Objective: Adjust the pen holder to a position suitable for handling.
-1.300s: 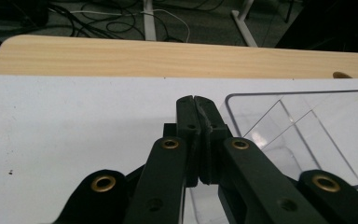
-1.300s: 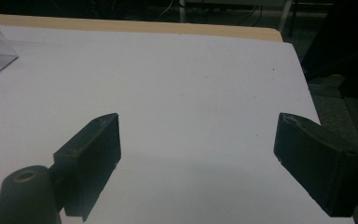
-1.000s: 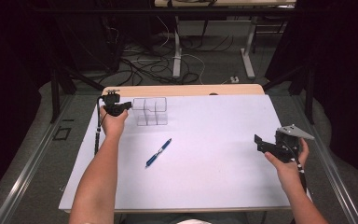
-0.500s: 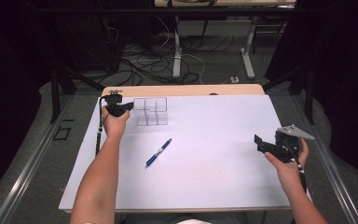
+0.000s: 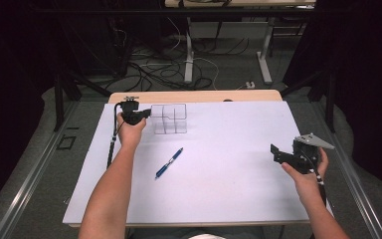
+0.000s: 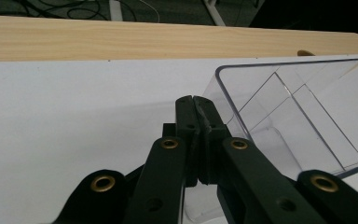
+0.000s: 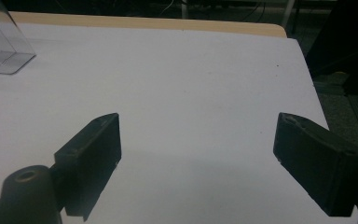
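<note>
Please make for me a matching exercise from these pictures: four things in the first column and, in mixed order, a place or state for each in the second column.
Things:
1. left gripper
2. right gripper
3. blue pen
4. clear box

Places or states:
A. stands near the far edge of the white sheet, compartments empty
B. jaws wide apart, nothing between them
C. lies flat on the sheet, between the two hands
D. jaws closed at the box's wall

Right pairs: 1-D, 2-B, 3-C, 4-A
</note>
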